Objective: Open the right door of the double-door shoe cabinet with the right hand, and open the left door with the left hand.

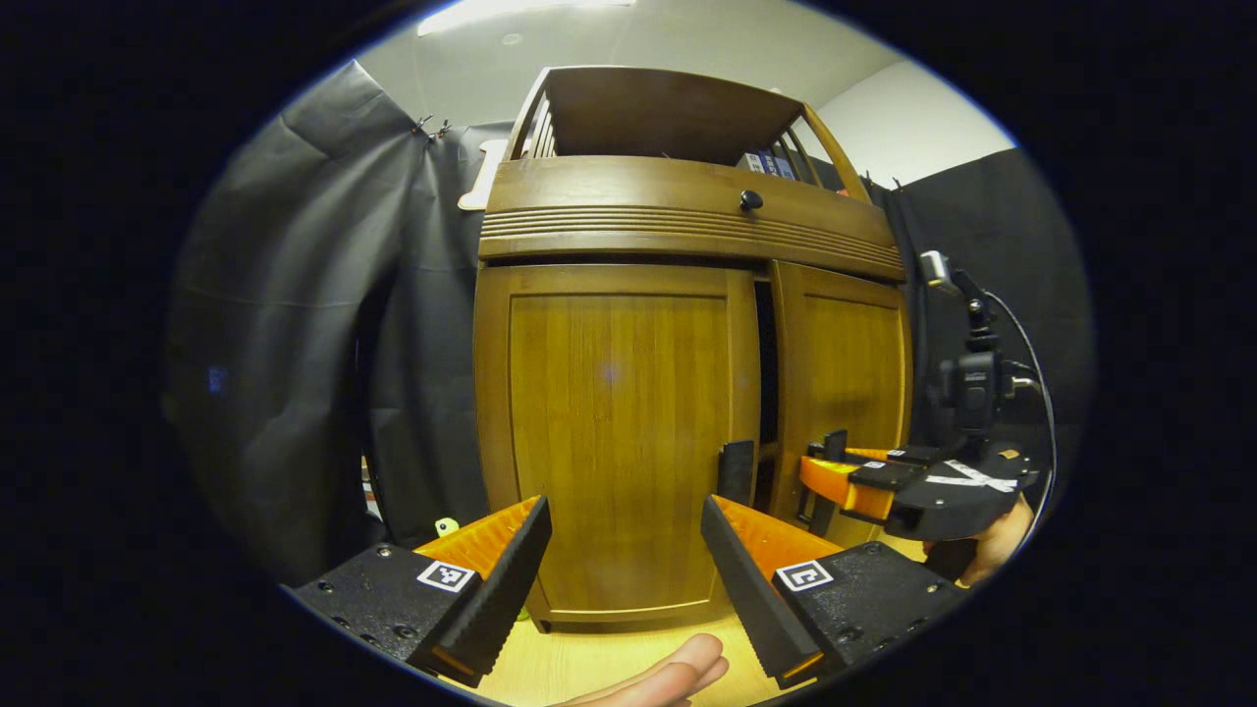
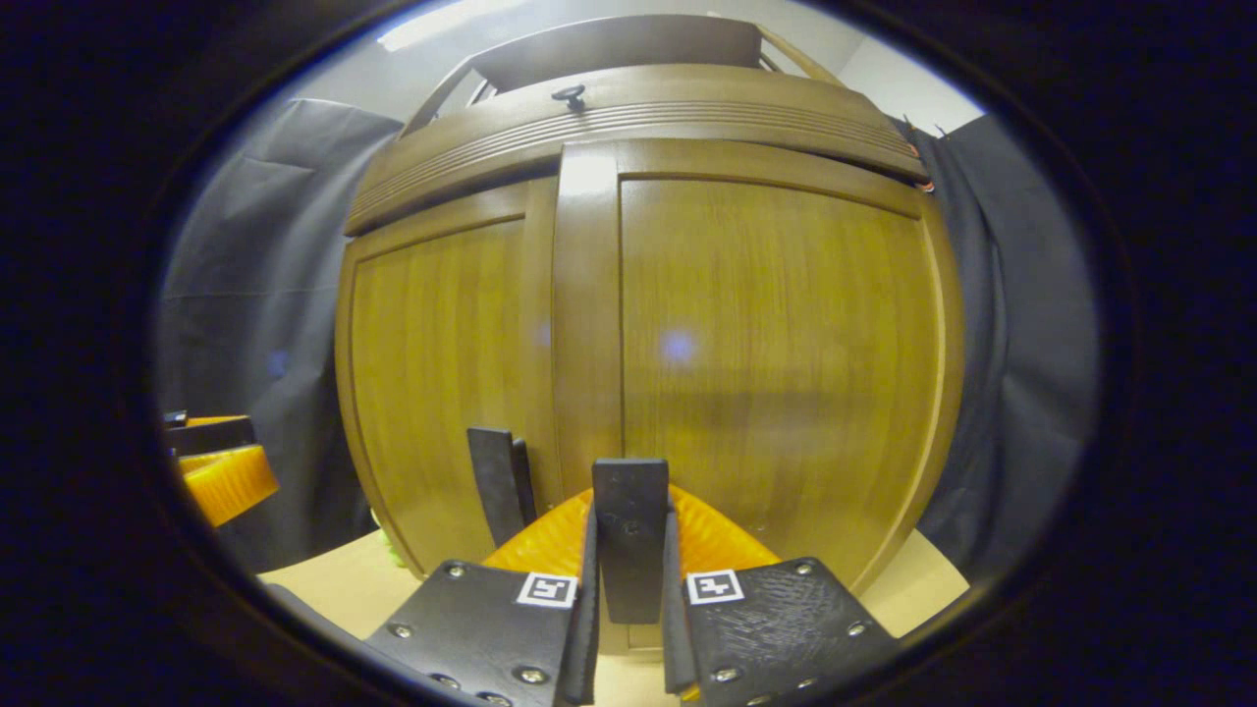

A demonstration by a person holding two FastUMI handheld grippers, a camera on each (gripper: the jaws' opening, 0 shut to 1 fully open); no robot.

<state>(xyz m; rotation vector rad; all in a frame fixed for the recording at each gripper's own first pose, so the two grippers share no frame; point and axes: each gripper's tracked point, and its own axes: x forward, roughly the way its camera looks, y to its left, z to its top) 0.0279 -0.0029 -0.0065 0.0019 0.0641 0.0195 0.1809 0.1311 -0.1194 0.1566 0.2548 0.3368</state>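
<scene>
The wooden cabinet (image 1: 678, 393) is standing on a light table (image 1: 609, 658), right in front of both tongs. Its left door (image 1: 614, 442) is sitting shut. Its right door (image 1: 840, 393) is swinging out a bit, showing a dark gap between the two doors. Each door is carrying a flat black handle (image 2: 630, 535).

The right tongs (image 2: 628, 589) are squeezing the right door's handle. The left tongs (image 1: 624, 565) are gaping wide, holding nothing, facing the left door.

Black cloth (image 1: 314, 344) is hanging around the cabinet. A ceiling light (image 1: 511, 12) is glowing above.

Narrow dark gap (image 1: 766, 363) between left door (image 1: 614, 442) and ajar right door (image 1: 845, 393); black handle (image 1: 735, 471) alongside.
</scene>
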